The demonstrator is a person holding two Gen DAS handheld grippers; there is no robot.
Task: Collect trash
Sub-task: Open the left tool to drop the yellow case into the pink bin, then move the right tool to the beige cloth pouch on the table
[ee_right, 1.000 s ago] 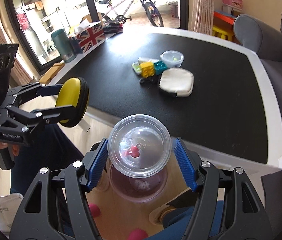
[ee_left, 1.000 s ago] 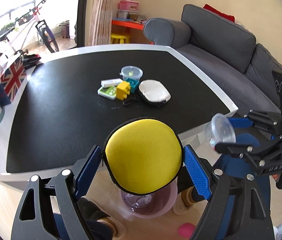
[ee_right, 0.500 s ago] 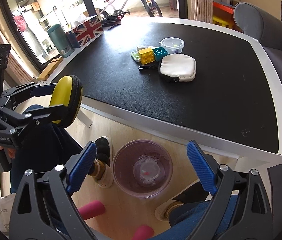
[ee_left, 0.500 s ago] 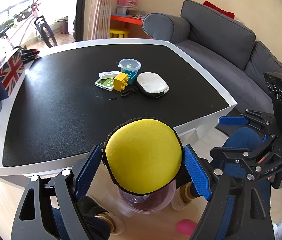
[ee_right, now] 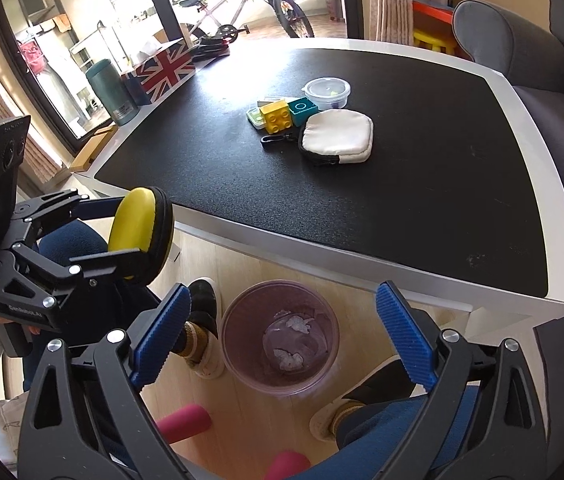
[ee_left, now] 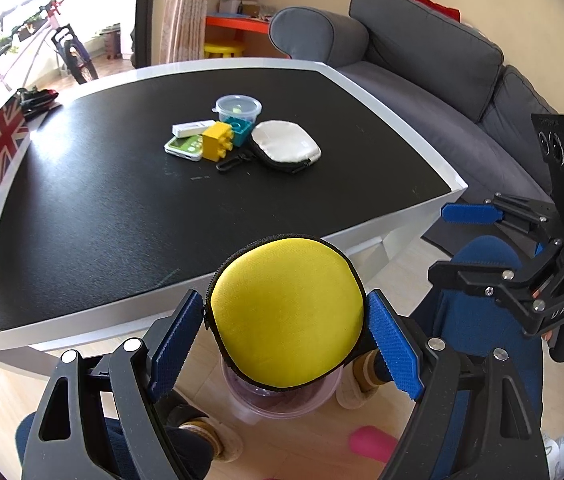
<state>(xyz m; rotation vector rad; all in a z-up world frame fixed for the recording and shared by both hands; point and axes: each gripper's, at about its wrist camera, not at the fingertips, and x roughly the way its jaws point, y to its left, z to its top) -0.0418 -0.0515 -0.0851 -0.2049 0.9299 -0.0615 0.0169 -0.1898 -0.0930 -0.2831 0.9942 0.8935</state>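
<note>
right gripper (ee_right: 282, 332) fingers spread, clear cup dropped into bin (ee_right: 238, 344)

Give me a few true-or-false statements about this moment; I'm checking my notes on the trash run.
1. The left gripper holds a round yellow pouch. True.
2. The right gripper grips a clear cup. False: nothing is between its open fingers.
3. The purple bin stands on the floor beside the table. True.
4. The white pouch lies inside the bin. False: it lies on the table.
5. The yellow block sits on the table. True.
</note>
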